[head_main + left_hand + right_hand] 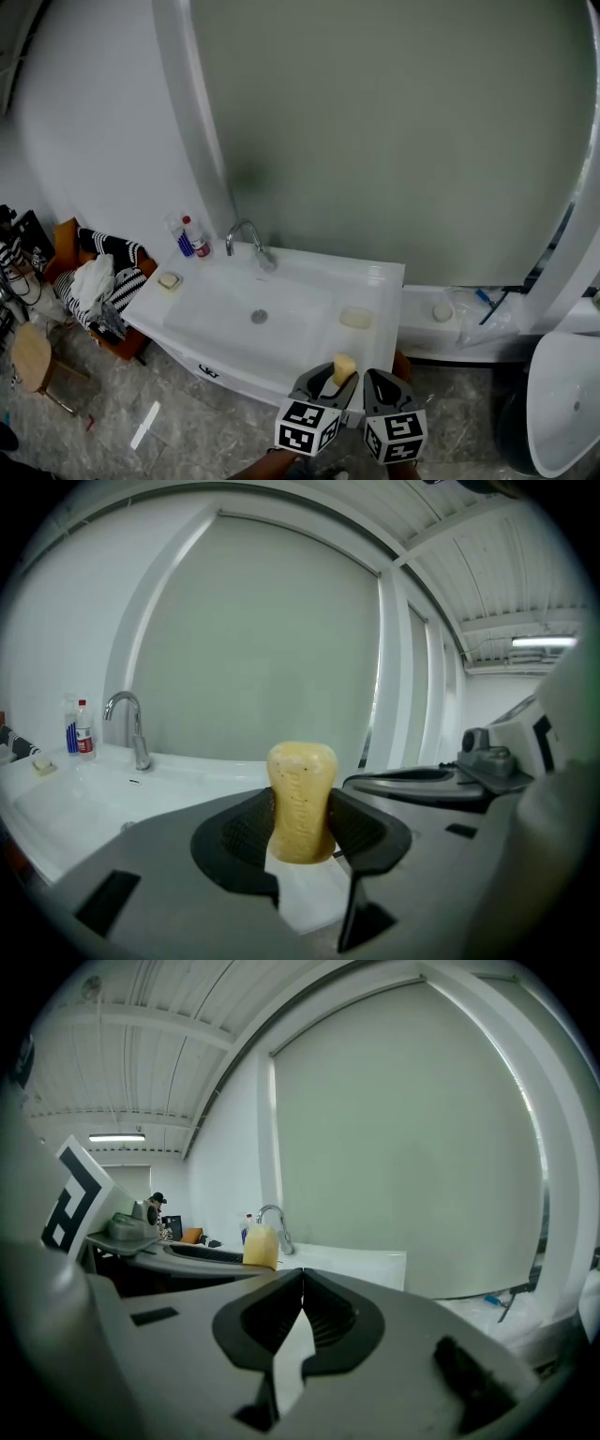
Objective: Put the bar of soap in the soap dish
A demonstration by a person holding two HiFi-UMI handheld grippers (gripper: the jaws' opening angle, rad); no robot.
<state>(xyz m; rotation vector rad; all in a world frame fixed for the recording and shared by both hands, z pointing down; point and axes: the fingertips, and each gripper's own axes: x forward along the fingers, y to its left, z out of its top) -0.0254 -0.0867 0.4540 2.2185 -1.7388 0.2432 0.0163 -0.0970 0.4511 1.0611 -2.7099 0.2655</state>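
soap bar [301, 802] | upright, clamped between left gripper [302, 829] jaws

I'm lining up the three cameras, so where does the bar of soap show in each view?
Head view: the bar of soap is at bottom centre, upright in the left gripper.
Left gripper view: the soap is dead centre, clamped between the fingers.
Right gripper view: the soap is small and left of centre.
Shared landmark: the faucet.

A white washbasin [380, 281] with a tap [246, 234] stood before a large grey-green panel [394, 131]. A wooden stool [30, 354] stood on the mottled grey floor [187, 422].
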